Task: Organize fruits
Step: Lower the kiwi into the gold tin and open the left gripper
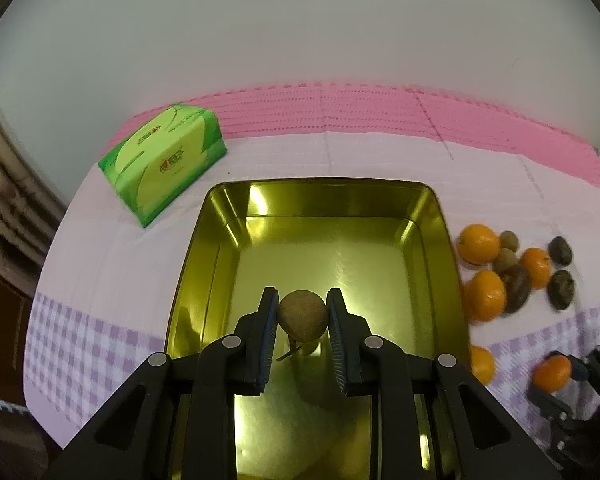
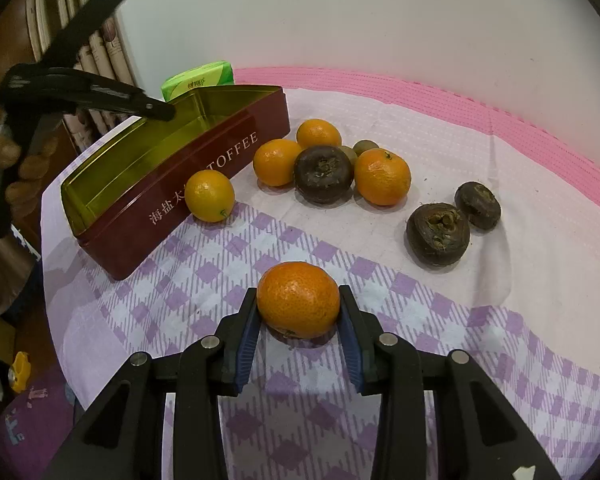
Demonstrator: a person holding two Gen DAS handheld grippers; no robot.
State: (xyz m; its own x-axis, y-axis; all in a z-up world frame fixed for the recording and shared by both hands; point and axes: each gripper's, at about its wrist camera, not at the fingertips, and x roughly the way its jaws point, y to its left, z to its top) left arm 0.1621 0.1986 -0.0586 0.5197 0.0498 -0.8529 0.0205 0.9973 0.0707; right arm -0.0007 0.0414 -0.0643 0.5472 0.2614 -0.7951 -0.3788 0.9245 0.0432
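The left claw (image 1: 302, 312) pinches a small brown fruit (image 1: 303, 315) over the empty toffee tin (image 1: 188, 272), ready to release (loading step). The right claw (image 2: 299, 312) grips a mandarin (image 2: 298, 305) on the desk; the tin lies at its ten o'clock.

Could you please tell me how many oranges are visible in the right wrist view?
5: one in the right gripper, one against the toffee tin, three clustered beyond. None seems hidden.
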